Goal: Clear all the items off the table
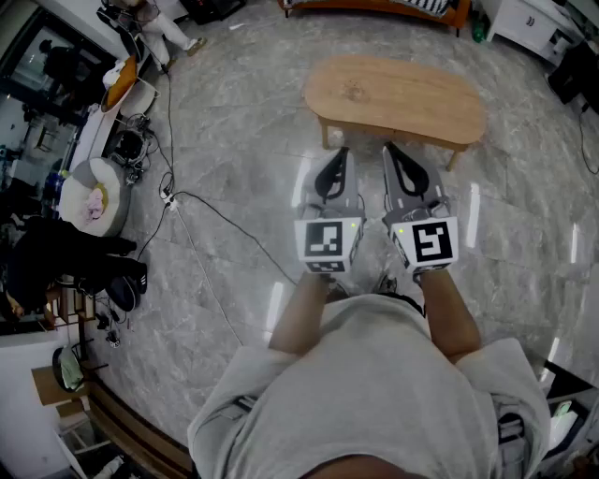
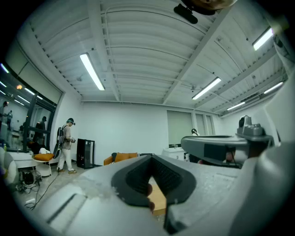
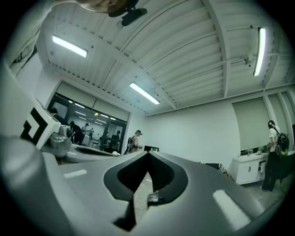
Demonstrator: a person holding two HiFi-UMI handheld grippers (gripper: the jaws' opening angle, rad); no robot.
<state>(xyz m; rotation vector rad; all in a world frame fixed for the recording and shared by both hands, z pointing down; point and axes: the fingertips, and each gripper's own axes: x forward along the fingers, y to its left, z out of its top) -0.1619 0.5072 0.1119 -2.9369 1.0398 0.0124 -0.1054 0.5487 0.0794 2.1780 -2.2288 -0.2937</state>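
A low oval wooden table (image 1: 398, 98) stands on the grey marble floor ahead of me, and its top shows nothing on it. My left gripper (image 1: 339, 155) and right gripper (image 1: 392, 152) are held side by side just short of the table's near edge, both pointing at it. Each has its jaws meeting at the tips with nothing between them. In the left gripper view the left gripper (image 2: 151, 157) is tilted upward, and a sliver of the table (image 2: 159, 199) shows through the jaws. The right gripper (image 3: 148, 154) also looks up toward the ceiling.
A black cable (image 1: 201, 208) snakes across the floor at left. Further left are a round grey seat (image 1: 94, 196), an orange chair (image 1: 123, 82) and clutter. A person (image 2: 66, 144) stands far off. White cabinets (image 1: 530, 21) sit at back right.
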